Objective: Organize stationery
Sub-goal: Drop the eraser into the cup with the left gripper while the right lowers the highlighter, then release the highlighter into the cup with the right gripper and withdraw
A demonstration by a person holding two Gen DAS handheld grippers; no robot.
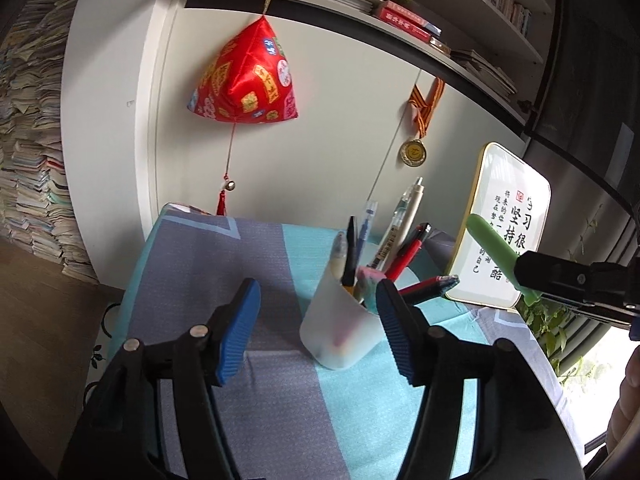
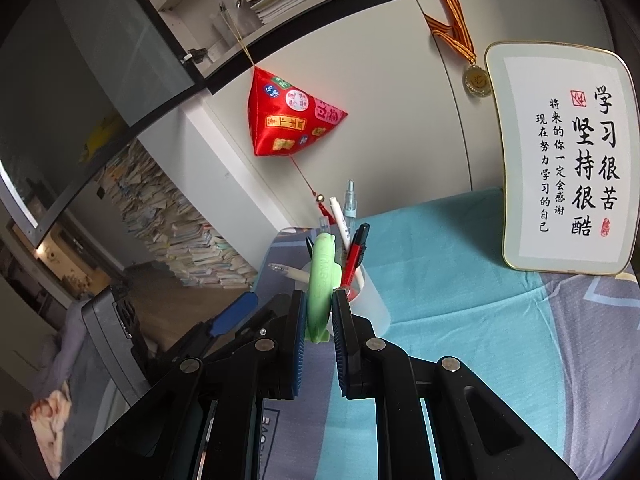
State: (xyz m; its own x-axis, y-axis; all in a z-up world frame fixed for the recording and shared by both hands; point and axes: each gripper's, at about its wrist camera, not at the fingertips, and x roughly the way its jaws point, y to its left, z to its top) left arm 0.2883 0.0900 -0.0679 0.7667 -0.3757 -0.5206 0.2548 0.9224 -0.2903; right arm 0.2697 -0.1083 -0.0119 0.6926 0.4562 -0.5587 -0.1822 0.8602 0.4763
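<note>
A table under a grey and turquoise patterned cloth (image 1: 280,380) filled the lower half of both views, backed by a white wall with loaded bookshelves (image 1: 400,4) along the top. A red pyramid-shaped cushion ornament (image 1: 246,76) hung at upper centre of the left wrist view, and a gold-rimmed calligraphy plaque (image 2: 564,160) stood at the right of the right wrist view, a medal on a striped ribbon (image 1: 414,152) on the wall beside it.

At lower centre of the left wrist view the left gripper (image 1: 318,330) stood released, its blue pads wide apart with nothing between them. Just behind its right pad sat a frosted pen cup (image 1: 340,332), crowded with pens (image 1: 400,232) leaning out of its top.

The right gripper (image 2: 318,320) was clenched on a green ruler-like stationery piece (image 2: 322,280), which rose on edge from between the pads at the centre of the right wrist view, in front of the cup. In the left wrist view the same piece slanted up from that gripper at the right edge.
</note>
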